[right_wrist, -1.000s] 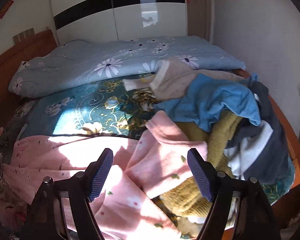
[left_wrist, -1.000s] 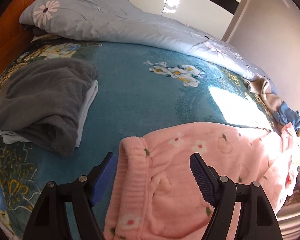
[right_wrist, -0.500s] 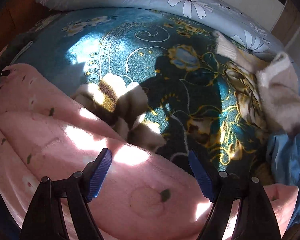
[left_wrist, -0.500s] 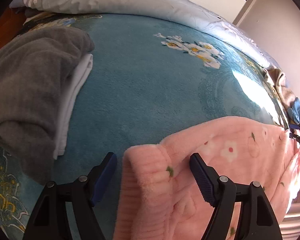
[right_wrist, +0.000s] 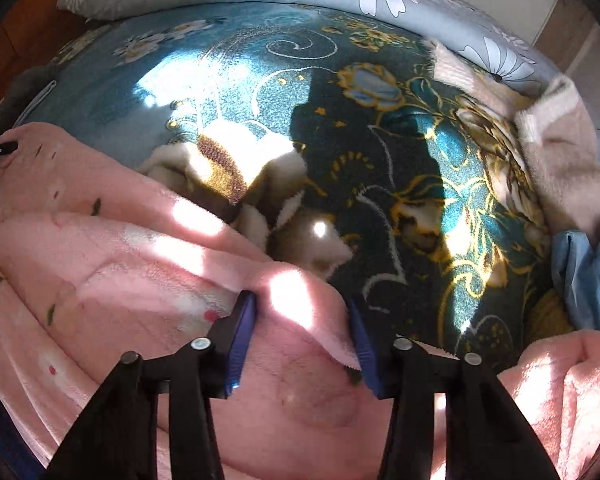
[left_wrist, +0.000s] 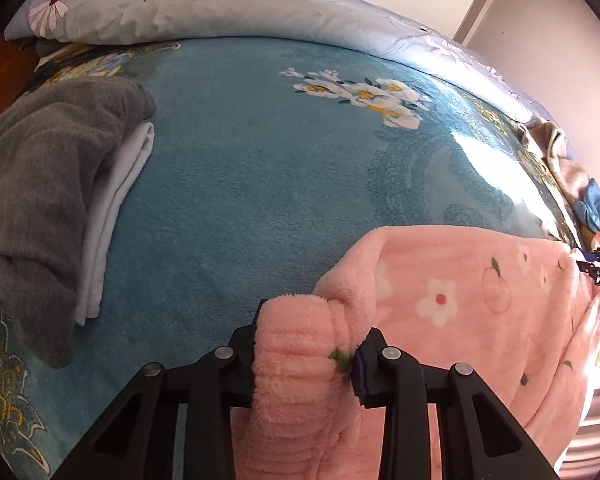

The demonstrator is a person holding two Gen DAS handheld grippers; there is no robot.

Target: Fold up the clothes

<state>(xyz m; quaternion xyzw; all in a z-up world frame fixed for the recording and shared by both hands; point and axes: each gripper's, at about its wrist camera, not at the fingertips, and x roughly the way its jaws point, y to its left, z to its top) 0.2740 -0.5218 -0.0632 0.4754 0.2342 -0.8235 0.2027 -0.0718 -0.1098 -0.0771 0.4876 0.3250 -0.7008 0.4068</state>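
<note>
Lying at the far left of the teal blanket (left_wrist: 240,184), a grey garment (left_wrist: 40,168) sits folded on a white one (left_wrist: 116,200). Just right of them the left gripper (left_wrist: 306,344) is clamped on the ribbed cuff (left_wrist: 296,344) of the pink garment (left_wrist: 480,288), which spreads rightward across the blanket's near edge. Farther right, the right gripper (right_wrist: 302,334) has its fingers partly closed around a sunlit fold of the same pink fleece, both blue pads touching it; a firm pinch cannot be told. Beige clothing (right_wrist: 556,160) and blue clothing (right_wrist: 588,280) are heaped at the far right, with a pale floral quilt (left_wrist: 220,12) behind.
</note>
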